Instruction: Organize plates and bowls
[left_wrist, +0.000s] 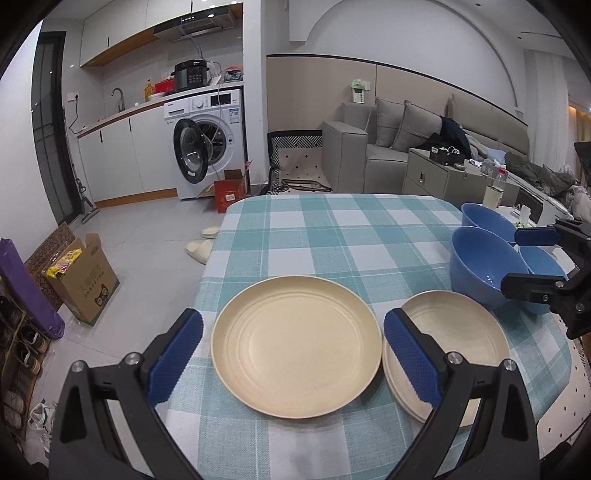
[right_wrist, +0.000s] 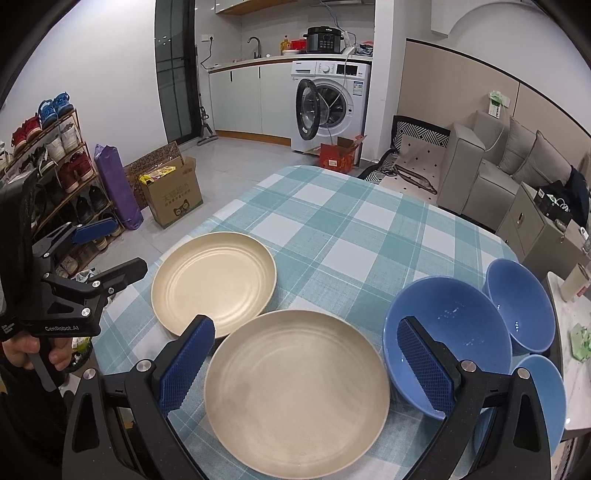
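One readable brand mark

"GenRobot.AI" stands in pale letters on the black plastic body of the left gripper (right_wrist: 107, 254); the brown cardboard box's (right_wrist: 173, 197) print is illegible.

Cream plates (left_wrist: 297, 347); blue bowls (right_wrist: 448, 332); teal-and-white checked tablecloth (left_wrist: 332, 236); blue-padded black jaws.

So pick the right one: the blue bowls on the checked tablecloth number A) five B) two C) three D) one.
C: the right wrist view shows three blue bowls, a large bowl, a far bowl and a near bowl, beside the beige plates.
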